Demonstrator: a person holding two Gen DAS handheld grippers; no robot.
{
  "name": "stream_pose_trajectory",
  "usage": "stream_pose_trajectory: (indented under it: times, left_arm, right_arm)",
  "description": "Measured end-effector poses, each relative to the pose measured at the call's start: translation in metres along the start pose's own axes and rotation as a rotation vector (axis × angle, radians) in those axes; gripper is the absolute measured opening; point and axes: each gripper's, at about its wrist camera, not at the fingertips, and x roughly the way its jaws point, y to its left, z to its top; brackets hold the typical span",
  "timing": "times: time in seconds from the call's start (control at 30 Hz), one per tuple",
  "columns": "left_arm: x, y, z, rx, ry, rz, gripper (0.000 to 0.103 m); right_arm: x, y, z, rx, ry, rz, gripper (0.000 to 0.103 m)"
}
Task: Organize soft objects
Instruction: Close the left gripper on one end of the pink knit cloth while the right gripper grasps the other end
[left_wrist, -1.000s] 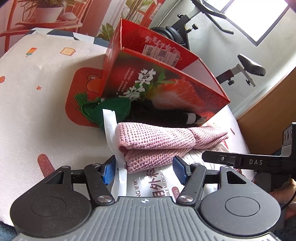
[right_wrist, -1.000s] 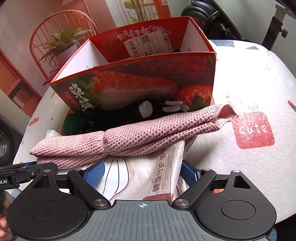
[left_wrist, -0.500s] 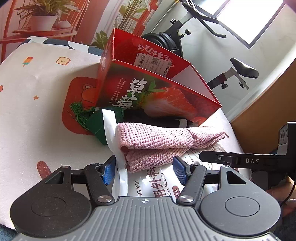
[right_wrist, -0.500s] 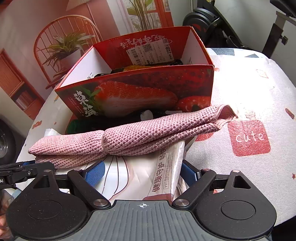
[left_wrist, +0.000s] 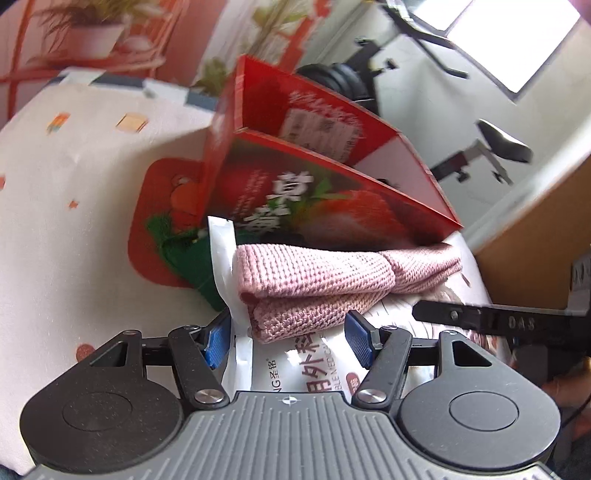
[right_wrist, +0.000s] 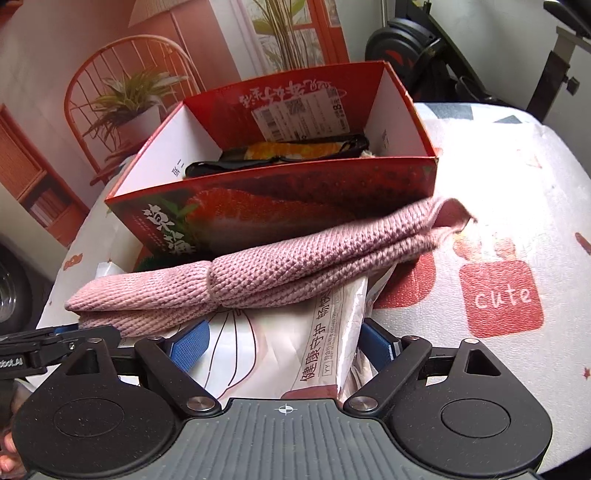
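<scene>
A folded pink knitted cloth (left_wrist: 314, 273) (right_wrist: 277, 273) lies across a white plastic package (left_wrist: 295, 365) (right_wrist: 273, 354) with printed text. My left gripper (left_wrist: 286, 341) is shut on one end of the package. At the opposite end, my right gripper (right_wrist: 282, 343) is shut on it as well. Just behind stands a red strawberry box (left_wrist: 314, 206) (right_wrist: 295, 192), open at the top. Inside it lies a black and orange item (right_wrist: 295, 151). A green fringed cloth (left_wrist: 184, 254) lies by the box's corner, partly hidden by the package.
The table wears a white cloth (right_wrist: 498, 184) with cartoon prints and a red "cute" patch (right_wrist: 502, 295). An exercise bike (left_wrist: 480, 147) stands beyond the far edge, and a wooden panel (left_wrist: 535, 229) at the right. A hand (right_wrist: 7, 454) shows at the lower left.
Both views have risen, so the box sits lower and its inside now shows in the right wrist view. The package and cloth stayed fixed between the fingers.
</scene>
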Motion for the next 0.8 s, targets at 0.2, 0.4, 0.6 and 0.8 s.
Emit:
stream_pose_trajectory:
  times: [0.2,0.4,0.6,0.8]
  left_arm:
    - [0.018,0.012,-0.015,0.02,0.02,0.037,0.066]
    - [0.017,0.027,-0.02,0.008,0.032,0.048,0.067]
    - [-0.015,0.033,-0.017,-0.009,-0.055,0.071,0.066]
    - [-0.02,0.007,-0.016,0.062,-0.075,0.071,0.066]
  right_arm:
    - [0.035,-0.009,-0.031,0.018,0.016,0.002,0.084]
    - [0.048,-0.013,-0.054,-0.008,-0.006,-0.015,0.084]
    - [0.041,-0.018,-0.056,-0.035,-0.03,-0.014,0.084]
    - [0.029,-0.032,-0.054,-0.021,-0.084,-0.009,0.083]
